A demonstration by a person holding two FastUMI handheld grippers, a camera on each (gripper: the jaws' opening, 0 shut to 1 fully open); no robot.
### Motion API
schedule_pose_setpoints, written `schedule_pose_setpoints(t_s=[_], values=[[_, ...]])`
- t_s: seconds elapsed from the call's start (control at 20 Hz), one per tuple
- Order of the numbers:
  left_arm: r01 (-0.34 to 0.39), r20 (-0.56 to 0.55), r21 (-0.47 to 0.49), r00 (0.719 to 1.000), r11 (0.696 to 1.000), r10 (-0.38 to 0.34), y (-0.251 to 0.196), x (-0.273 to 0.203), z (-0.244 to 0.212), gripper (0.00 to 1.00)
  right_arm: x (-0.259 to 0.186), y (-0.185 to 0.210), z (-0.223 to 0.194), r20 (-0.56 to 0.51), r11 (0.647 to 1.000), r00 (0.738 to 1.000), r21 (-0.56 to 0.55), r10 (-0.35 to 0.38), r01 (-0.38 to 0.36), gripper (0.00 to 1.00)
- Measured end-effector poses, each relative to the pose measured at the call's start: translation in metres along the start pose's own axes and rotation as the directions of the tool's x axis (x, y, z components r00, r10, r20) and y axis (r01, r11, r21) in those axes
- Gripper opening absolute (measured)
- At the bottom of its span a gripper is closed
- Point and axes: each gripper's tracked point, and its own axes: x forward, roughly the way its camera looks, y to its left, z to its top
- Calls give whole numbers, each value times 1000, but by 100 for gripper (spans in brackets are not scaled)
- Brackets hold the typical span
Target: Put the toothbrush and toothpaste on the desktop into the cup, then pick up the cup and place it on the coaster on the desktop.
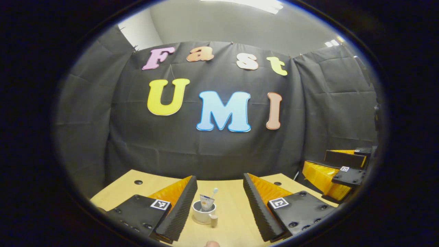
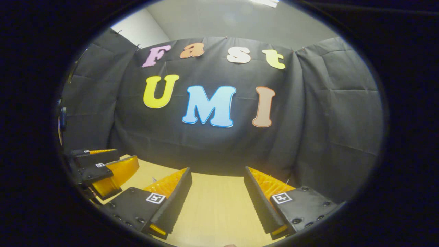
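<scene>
Left claw (image 1: 216, 206) hangs wide open, gripping nothing, the cup (image 1: 203, 212) on the counter (image 1: 233, 219) between its fingers, toothpaste (image 1: 206, 202) and toothbrush (image 1: 214, 190) already standing inside. I can't make out a coaster. Right claw (image 2: 217, 202) gapes open too, empty over bare counter. Risk: a grab that clips the handle could tip the cup and spill both.

Two gripper cameras facing the booth wall, low over the desk

Both are looking forward along their own fingers, close above the desk (image 1: 233, 199) and toward the wall (image 1: 212, 151). The left gripper view is taking in the right gripper (image 1: 337, 173) at its right edge; the right gripper view is taking in the left gripper (image 2: 99, 171) at its left edge.
</scene>
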Motion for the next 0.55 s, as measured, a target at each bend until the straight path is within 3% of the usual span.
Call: schedule_pose_setpoints(t_s=[0.3, 0.55], values=[[30, -27, -6, 999, 1000, -30, 0, 6, -7, 89, 6, -5, -3, 6, 999, 999, 30, -38, 38, 100], [66, 37, -20, 997, 998, -65, -34, 12, 8, 89, -1, -51, 5, 54, 987, 991, 103, -126, 120, 98]])
